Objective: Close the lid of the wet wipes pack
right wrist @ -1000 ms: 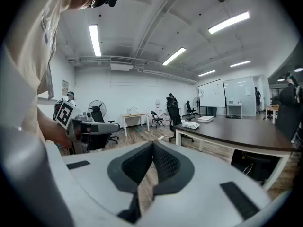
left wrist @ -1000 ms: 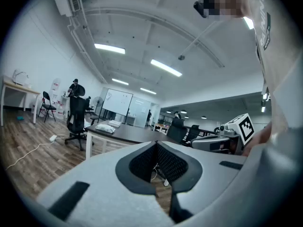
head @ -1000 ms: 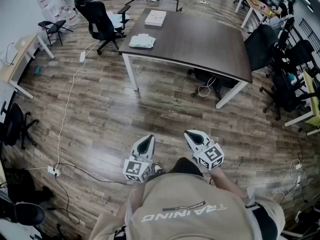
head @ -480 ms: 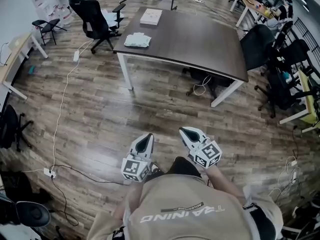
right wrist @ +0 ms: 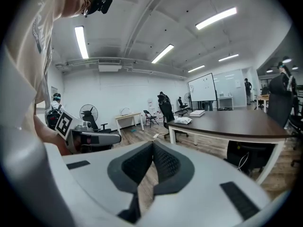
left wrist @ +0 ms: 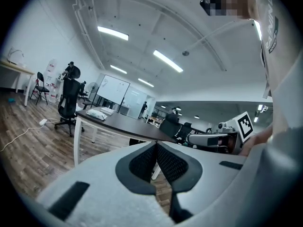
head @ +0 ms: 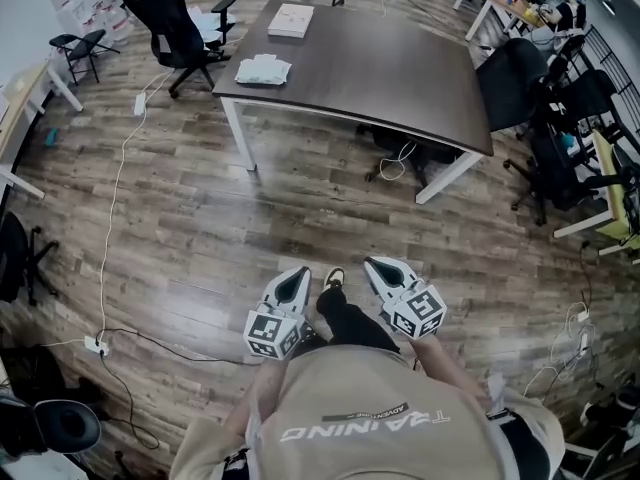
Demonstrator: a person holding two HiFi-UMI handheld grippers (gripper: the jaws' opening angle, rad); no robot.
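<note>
The wet wipes pack (head: 262,69) is a white soft pack lying near the left end of a dark brown table (head: 400,78), far ahead of me. It shows small in the left gripper view as a pack (left wrist: 97,111) and in the right gripper view as a pack (right wrist: 182,120); its lid is too small to make out. My left gripper (head: 292,280) and right gripper (head: 378,268) are held low, close to the person's body, both shut and empty. Their jaws meet tip to tip in the left gripper view (left wrist: 156,145) and the right gripper view (right wrist: 153,145).
A flat white box (head: 290,20) lies at the table's far left corner. Black office chairs stand left of the table (head: 172,23) and right of it (head: 545,138). A white cable (head: 115,198) runs over the wooden floor to a power strip (head: 97,345). The person's shoe (head: 333,281) is between the grippers.
The person has walked nearer to the table, which has slid up and left in the head view. A foot has stepped forward between the grippers. Both grippers stay shut.
</note>
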